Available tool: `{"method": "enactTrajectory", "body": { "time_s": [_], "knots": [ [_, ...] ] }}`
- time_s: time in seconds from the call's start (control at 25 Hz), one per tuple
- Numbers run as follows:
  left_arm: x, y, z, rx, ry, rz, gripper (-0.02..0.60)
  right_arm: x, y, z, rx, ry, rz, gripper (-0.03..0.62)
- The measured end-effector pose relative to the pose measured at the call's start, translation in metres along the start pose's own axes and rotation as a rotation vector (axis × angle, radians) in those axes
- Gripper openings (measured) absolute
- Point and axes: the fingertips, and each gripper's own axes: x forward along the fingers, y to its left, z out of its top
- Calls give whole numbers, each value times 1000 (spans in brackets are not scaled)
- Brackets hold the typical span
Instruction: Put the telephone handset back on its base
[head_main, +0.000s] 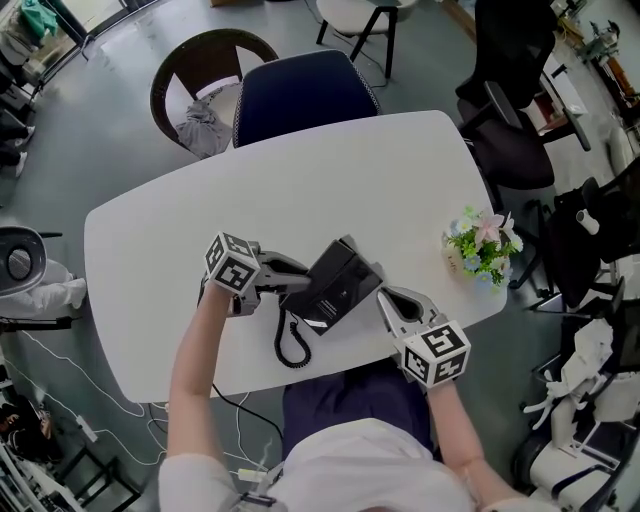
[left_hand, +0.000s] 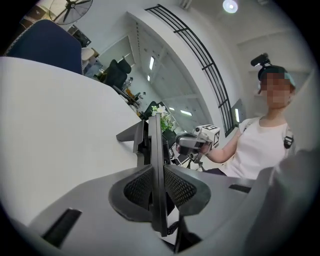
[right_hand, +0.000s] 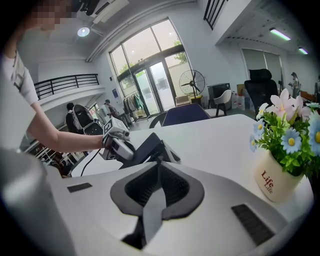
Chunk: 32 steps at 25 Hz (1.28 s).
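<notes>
A black telephone (head_main: 335, 285) lies tilted on the white table (head_main: 300, 180), its coiled cord (head_main: 290, 345) curling toward the near edge. My left gripper (head_main: 298, 280) is at the phone's left side, where the handset lies. In the left gripper view its pads are shut on a thin black edge (left_hand: 156, 145) seen end-on, and the rest of the handset is hidden. My right gripper (head_main: 388, 297) rests just right of the phone, jaws shut and empty (right_hand: 159, 167). In the right gripper view, the phone (right_hand: 147, 147) rises like a wedge.
A small white pot of flowers (head_main: 480, 248) stands at the table's right edge, close to the right gripper. A blue chair (head_main: 300, 95) is pushed in at the far side. Black office chairs (head_main: 510, 130) stand to the right of the table.
</notes>
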Motion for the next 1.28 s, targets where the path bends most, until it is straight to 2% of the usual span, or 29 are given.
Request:
{"method": "enactTrajectory", "body": {
  "time_s": [0.2,0.36,0.56,0.92,1.16,1.28],
  "knots": [
    [5,3,3,-20,2,-47,78,-1,-4,-1,0,3,-6,41],
    [9,2,1,0,44,-69,78,-2,-6,-2,-2,8,-7,41],
    [10,3,-3,-11,79,-86,78,0,-5,-3,0,12,-3,41],
    [10,7,-1,-10,12,-145,86,3,-2,-3,-1,17,5,41],
    [12,13,-1,50,70,-65,101,3,-2,-3,-1,19,5,41],
    [13,15,-1,48,72,-39,104,4,-1,-2,-2,18,6,41]
  ]
}}
